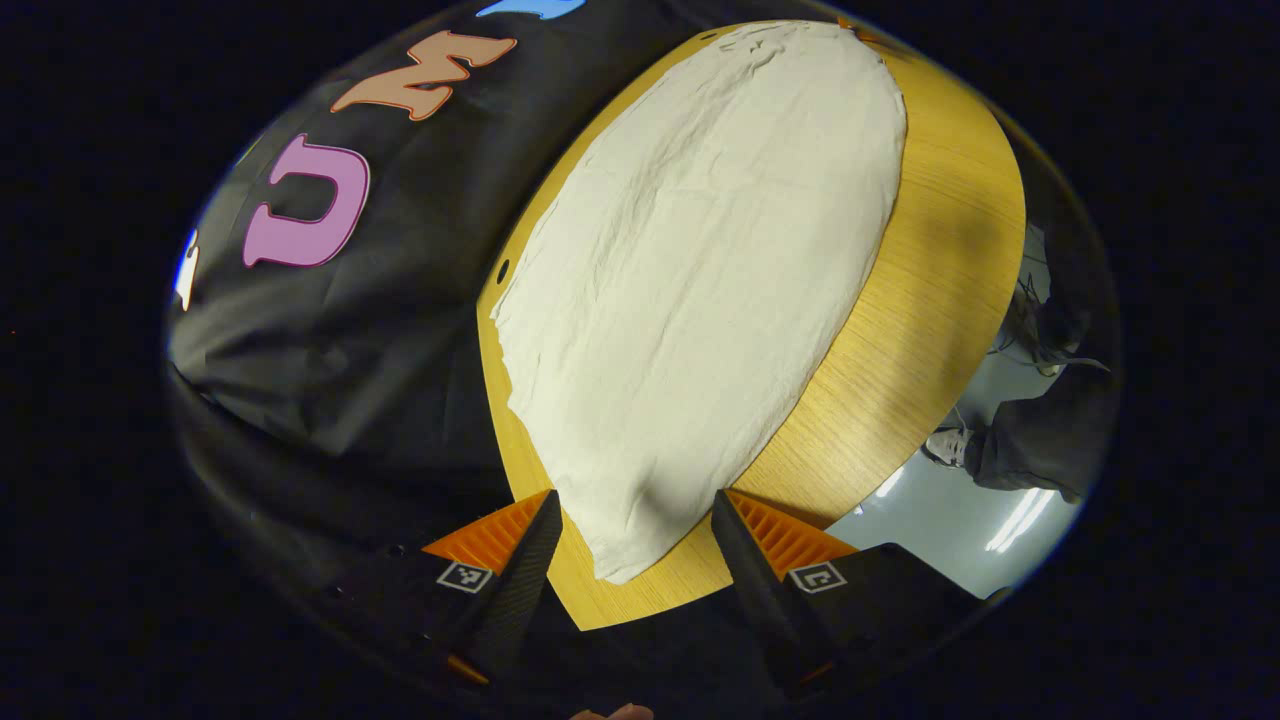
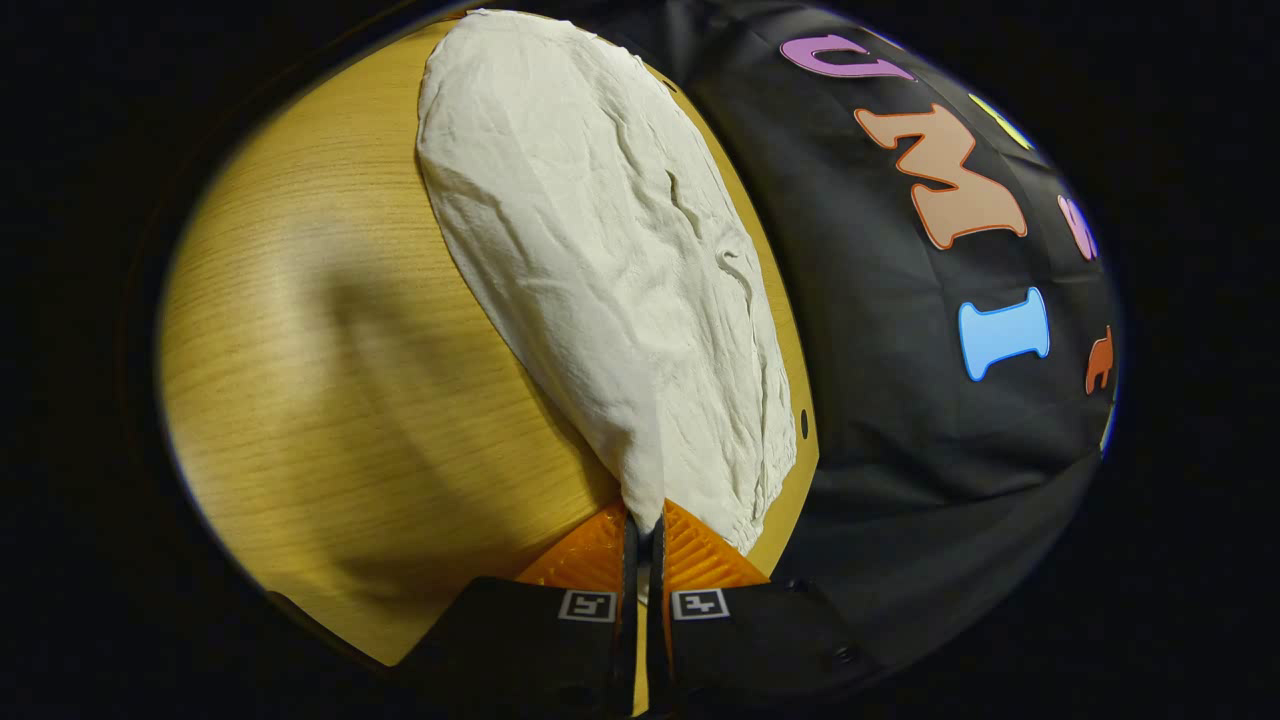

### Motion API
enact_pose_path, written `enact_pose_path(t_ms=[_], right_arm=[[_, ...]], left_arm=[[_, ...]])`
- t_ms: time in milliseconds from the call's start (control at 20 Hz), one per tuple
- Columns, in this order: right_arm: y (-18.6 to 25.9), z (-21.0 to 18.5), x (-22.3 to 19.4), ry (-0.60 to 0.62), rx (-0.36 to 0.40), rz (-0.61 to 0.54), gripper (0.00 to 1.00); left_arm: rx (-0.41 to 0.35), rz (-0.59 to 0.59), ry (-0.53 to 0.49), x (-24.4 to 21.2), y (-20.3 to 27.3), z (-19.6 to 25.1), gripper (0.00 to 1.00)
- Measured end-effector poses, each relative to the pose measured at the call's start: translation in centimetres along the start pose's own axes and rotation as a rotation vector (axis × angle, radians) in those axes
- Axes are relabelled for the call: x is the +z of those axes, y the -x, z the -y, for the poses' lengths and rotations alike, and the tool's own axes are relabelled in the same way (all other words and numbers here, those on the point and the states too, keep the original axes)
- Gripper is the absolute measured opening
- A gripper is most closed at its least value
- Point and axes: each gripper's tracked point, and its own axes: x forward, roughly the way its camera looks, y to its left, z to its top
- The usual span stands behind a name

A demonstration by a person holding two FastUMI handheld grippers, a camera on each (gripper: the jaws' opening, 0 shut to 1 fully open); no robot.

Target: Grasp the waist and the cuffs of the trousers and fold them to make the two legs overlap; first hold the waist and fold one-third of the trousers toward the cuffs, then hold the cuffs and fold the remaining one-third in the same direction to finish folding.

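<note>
Cream trousers point(image 1: 700, 290) lie flat along the wooden table point(image 1: 930, 300), their near end reaching between my fingers in the left gripper view. My left gripper point(image 1: 636, 505) is open, its fingers spread on either side of that near end of cloth and hovering over it. In the right gripper view the trousers point(image 2: 600, 250) stretch away from me, creased, close to the table's far edge. My right gripper point(image 2: 641, 520) is shut on a corner of the trousers' near end, the cloth pinched between both fingers and drawn up into a narrow point.
The black cloth wall point(image 1: 350, 330) hangs close behind the table's edge. A wide bare stretch of wooden table point(image 2: 330, 380) lies left of the trousers in the right gripper view. A person's legs and shoes point(image 1: 1020, 440) stand on the grey floor beside the table.
</note>
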Motion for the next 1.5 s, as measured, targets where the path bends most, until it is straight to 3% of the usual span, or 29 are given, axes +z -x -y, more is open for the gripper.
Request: enact_pose_path(t_ms=[100,400,450,600,700,750,800,850,950,1150,1500], right_arm=[[0.0,0.0,-0.1,0.0,-0.004,0.0,0.03],[-0.1,0.0,-0.1,-0.003,-0.017,-0.004,0.06],[-0.1,0.0,0.0,0.001,-0.016,-0.002,0.03],[-0.1,0.0,-0.1,0.0,-0.009,-0.006,0.06],[-0.1,0.0,0.0,0.0,-0.007,-0.009,0.06],[-0.1,0.1,0.0,0.0,-0.005,-0.012,0.06],[-0.1,0.1,0.0,-0.001,-0.002,-0.014,0.06],[-0.1,0.1,0.0,-0.005,0.002,-0.016,0.06],[-0.2,0.1,0.0,-0.013,0.011,-0.018,0.06],[0.0,0.8,0.1,-0.062,0.016,-0.018,0.06],[1.5,5.2,1.5,-0.075,-0.084,0.043,0.06]], left_arm=[[-0.001,0.006,-0.034,0.4,-0.5,-0.5,0.88],[0.002,0.021,-0.175,1.4,-2.5,-1.1,0.83],[0.001,0.018,-0.185,1.3,-2.5,-0.9,0.74],[-0.022,-0.002,-0.161,1.2,-2.7,-0.2,0.6],[-0.06,-0.019,-0.146,0.9,-2.8,0.5,0.43],[-0.07,-0.022,-0.146,1.0,-2.8,0.7,0.3],[-0.082,-0.029,-0.144,0.9,-2.8,1.0,0.26],[-0.092,-0.031,-0.138,0.9,-2.8,1.3,0.16],[-0.071,-0.04,-0.132,0.9,-2.9,1.4,0.0],[-0.065,-0.08,-0.071,0.8,-2.8,1.4,0.0],[0.097,-0.055,0.053,2.9,-1.0,-3.2,0.0]])
